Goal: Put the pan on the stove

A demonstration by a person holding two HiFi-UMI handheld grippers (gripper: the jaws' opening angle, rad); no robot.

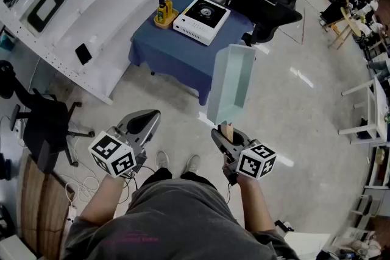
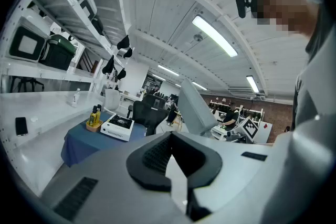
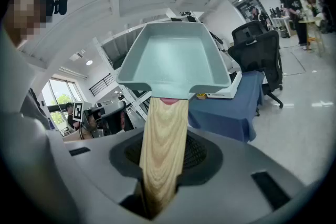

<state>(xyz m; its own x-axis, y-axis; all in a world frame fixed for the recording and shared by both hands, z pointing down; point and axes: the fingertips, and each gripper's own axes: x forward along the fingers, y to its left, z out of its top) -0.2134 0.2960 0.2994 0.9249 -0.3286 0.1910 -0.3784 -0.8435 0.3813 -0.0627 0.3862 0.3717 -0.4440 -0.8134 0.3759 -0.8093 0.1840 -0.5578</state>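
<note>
Open floor (image 1: 286, 106) before table (image 1: 170, 55) (bottles (image 1: 164, 8) beside stove (image 1: 202, 20))

A small table (image 1: 163, 56) under a blue cloth carries a white stove (image 1: 202, 19) — and, just beside it, a yellow tray (image 1: 163, 21) of bottles.
</note>
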